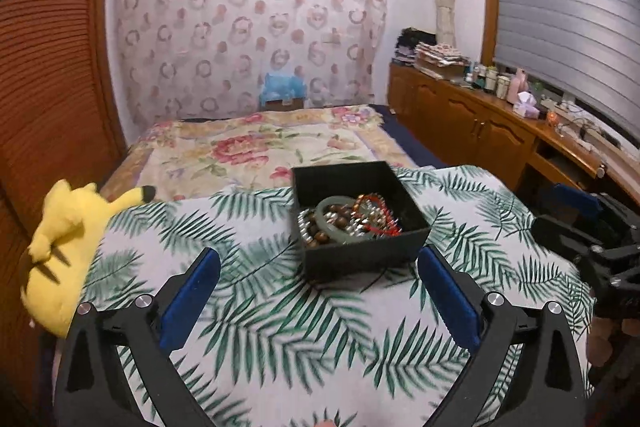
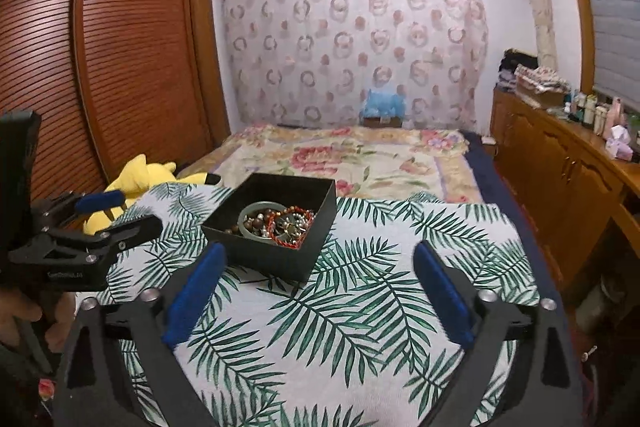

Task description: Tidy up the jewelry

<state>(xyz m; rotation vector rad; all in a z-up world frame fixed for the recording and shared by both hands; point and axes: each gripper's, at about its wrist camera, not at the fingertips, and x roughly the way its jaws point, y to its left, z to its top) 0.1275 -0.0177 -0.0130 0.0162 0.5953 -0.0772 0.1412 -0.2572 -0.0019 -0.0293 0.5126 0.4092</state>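
Both tools, left tool (image 1: 319, 269) and right tool (image 2: 316, 265), are hanging released and empty, the black box (image 1: 360, 219) of jewelry (image 1: 347, 221) lying just ahead between them, nearer the left.

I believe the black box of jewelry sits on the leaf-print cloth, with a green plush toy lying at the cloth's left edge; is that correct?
Not quite: the plush toy is yellow, not green, as the left wrist view shows. The black box of jewelry does sit on the leaf-print cloth.

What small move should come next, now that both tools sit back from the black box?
Probably ease the right tool forward over the black box toward the red bead bracelet; both tools are open and empty, and the jewelry lies tangled inside.
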